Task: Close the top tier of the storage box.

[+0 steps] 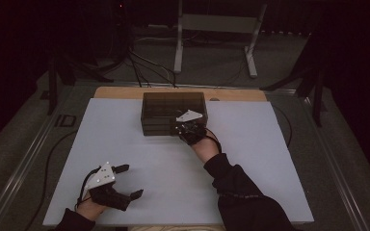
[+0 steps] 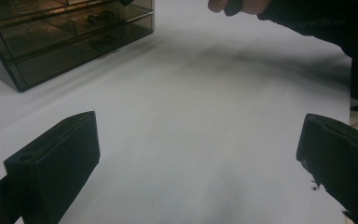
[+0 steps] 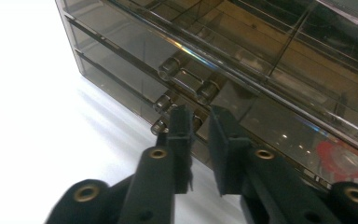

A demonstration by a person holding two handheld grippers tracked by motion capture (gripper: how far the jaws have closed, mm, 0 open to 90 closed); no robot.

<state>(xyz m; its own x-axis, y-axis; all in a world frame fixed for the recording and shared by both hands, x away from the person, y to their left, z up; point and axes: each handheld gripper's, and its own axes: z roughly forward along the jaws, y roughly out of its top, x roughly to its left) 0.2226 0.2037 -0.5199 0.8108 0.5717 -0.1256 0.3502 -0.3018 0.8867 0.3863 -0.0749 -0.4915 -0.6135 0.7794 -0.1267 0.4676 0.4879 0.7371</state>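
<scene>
Lying crosswise, drawer box [image 1: 173, 113] fronts face person | right claw [image 3: 199, 135] slightly apart at handle [image 3: 186, 80] | left claw [image 2: 200, 154] wide apart

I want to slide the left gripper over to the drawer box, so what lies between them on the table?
Nothing: in the left gripper view, only bare white table runs from the left gripper to the smoky drawer box.

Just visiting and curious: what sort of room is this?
Probably a lab set up for recording: a white table in a dark room, cables across the floor, a metal stand behind.
</scene>
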